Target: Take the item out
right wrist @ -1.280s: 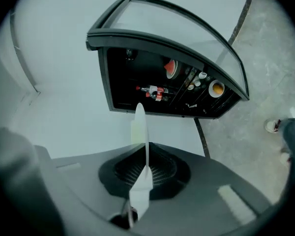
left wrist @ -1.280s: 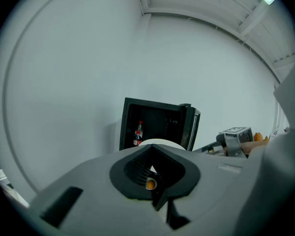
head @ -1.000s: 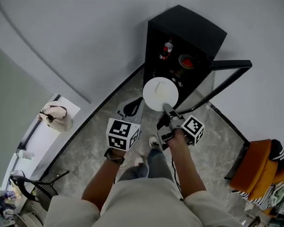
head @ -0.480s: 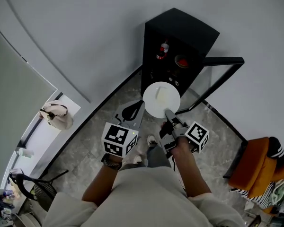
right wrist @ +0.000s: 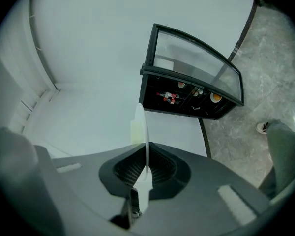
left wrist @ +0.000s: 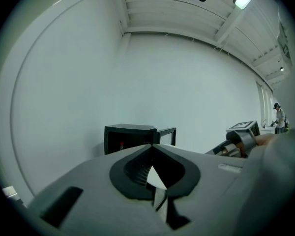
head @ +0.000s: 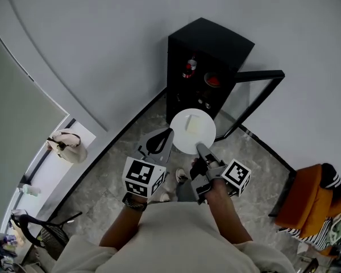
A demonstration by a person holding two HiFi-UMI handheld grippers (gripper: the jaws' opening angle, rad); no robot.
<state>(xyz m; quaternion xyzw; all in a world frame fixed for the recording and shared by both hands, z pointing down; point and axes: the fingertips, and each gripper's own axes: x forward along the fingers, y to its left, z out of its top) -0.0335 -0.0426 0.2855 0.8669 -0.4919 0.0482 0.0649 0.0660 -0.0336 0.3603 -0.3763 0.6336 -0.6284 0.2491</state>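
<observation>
A round white plate (head: 192,131) with a pale yellow piece (head: 193,124) on it is held out in front of the black cabinet (head: 207,50). My right gripper (head: 200,148) is shut on the plate's near rim. In the right gripper view the plate (right wrist: 142,132) stands edge-on between the jaws of that gripper (right wrist: 146,168), with the yellow piece (right wrist: 135,131) on its left face. My left gripper (head: 169,132) is shut and empty, just left of the plate. Its closed tips (left wrist: 152,146) point toward the cabinet (left wrist: 128,134).
The cabinet's glass door (head: 256,95) hangs open to the right. A red-capped bottle (head: 188,68) and a red bowl (head: 213,81) sit on its shelves. Orange fabric (head: 307,203) lies at the right, and a bag (head: 68,147) on a white ledge at the left. The floor is grey stone.
The plate and both grippers have drawn back from the cabinet, which now sits farther away. The right gripper's grip on the plate is unchanged.
</observation>
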